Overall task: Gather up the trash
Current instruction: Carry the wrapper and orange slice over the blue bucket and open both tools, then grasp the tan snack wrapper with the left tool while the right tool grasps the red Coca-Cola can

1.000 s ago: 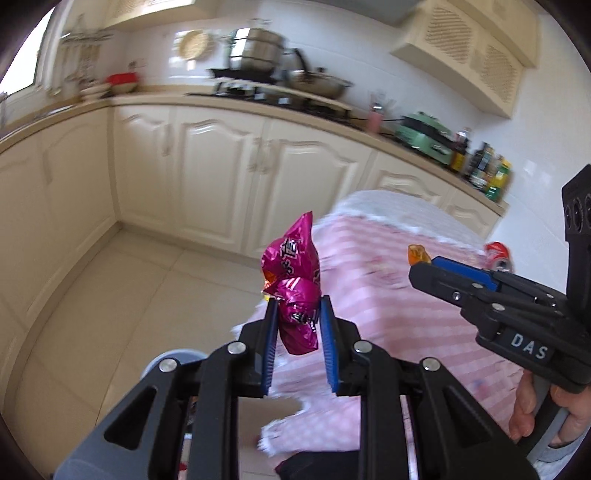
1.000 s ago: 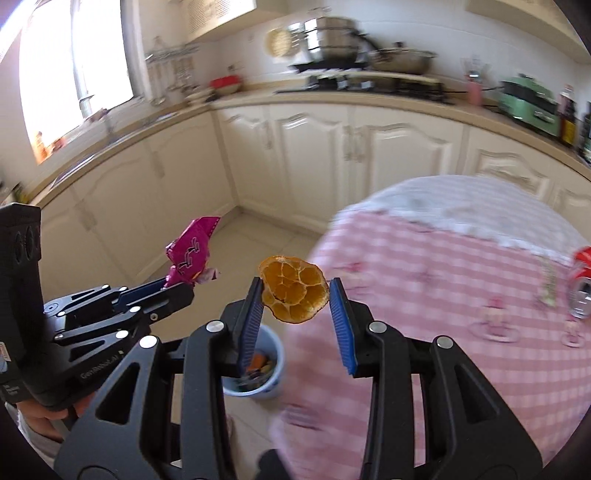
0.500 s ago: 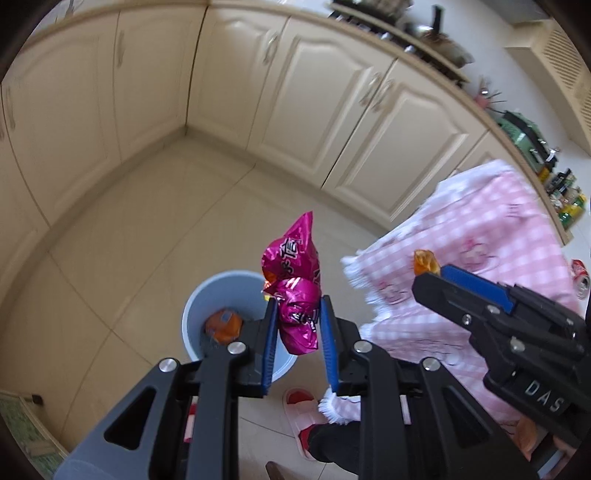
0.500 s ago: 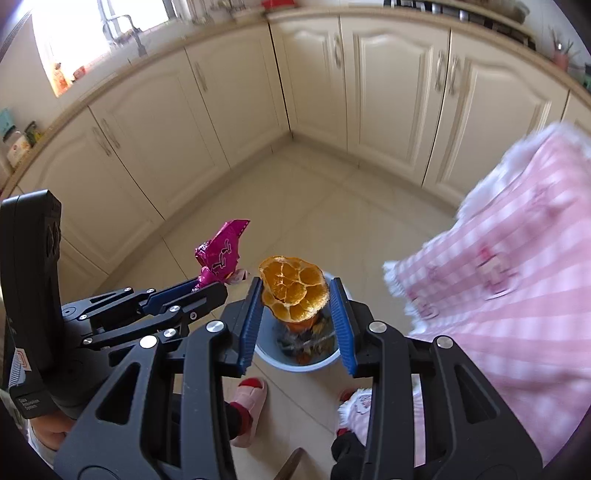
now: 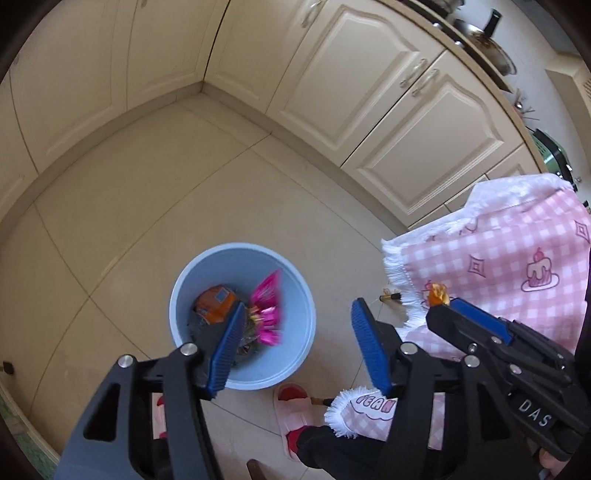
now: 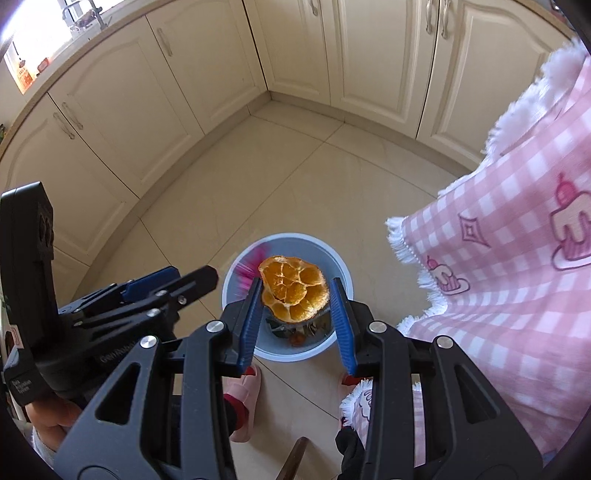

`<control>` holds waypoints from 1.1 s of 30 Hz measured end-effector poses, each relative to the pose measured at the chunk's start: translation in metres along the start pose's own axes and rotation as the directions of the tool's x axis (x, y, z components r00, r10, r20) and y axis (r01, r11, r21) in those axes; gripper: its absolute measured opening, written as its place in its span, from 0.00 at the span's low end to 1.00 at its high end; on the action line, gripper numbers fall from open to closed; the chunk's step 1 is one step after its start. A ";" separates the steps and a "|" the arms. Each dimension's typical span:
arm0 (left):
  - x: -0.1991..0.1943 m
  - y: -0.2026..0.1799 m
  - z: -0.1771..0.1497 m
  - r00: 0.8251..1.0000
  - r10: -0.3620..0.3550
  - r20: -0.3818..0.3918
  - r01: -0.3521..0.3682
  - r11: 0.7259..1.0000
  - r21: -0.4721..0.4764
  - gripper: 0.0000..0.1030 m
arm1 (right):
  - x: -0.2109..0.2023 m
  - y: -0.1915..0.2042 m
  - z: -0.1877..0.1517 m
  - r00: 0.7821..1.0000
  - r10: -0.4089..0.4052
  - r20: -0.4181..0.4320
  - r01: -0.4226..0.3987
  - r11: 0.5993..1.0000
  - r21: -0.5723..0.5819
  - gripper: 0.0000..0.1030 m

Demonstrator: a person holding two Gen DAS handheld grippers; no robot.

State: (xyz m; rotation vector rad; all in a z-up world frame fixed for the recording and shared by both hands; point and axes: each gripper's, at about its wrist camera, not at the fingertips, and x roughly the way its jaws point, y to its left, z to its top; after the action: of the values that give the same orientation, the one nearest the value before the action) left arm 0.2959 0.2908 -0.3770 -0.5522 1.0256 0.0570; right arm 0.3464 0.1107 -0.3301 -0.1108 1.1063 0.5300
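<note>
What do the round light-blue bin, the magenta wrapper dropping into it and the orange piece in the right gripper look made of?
Round light-blue bin: likely plastic, smooth matte wall. Magenta wrapper: probably foil-plastic film, shiny and crinkled, though blurred. Orange piece: seemingly dried citrus peel, segmented and wrinkled, pinched in the right gripper.

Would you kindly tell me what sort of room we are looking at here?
A home kitchen, most likely: cream cabinets beneath a counter, a pan on the hob, and a sink tap by the window.
</note>
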 end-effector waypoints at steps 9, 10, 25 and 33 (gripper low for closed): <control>0.003 0.020 -0.006 0.996 0.083 -0.023 -0.084 0.996 -0.031 0.59 | 0.016 0.012 -0.002 1.000 0.004 -0.027 -0.004 1.000 -0.006 0.35; 0.002 0.021 -0.007 0.996 0.088 -0.023 -0.089 0.996 -0.032 0.59 | 0.017 0.013 -0.002 1.000 0.004 -0.027 -0.004 1.000 -0.008 0.35; -0.003 0.035 -0.004 0.990 0.142 -0.012 -0.143 0.988 -0.052 0.59 | 0.019 0.032 0.017 1.000 -0.015 0.022 0.015 0.999 -0.029 0.39; -0.005 0.037 -0.004 0.990 0.144 -0.008 -0.144 0.988 -0.059 0.59 | 0.017 0.034 0.023 0.999 -0.029 0.045 0.030 0.999 -0.030 0.49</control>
State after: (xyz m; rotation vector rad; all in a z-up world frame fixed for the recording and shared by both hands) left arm 0.2795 0.3219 -0.3897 -0.5313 1.0690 0.2152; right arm 0.3556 0.1548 -0.3286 -0.1418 1.0518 0.5210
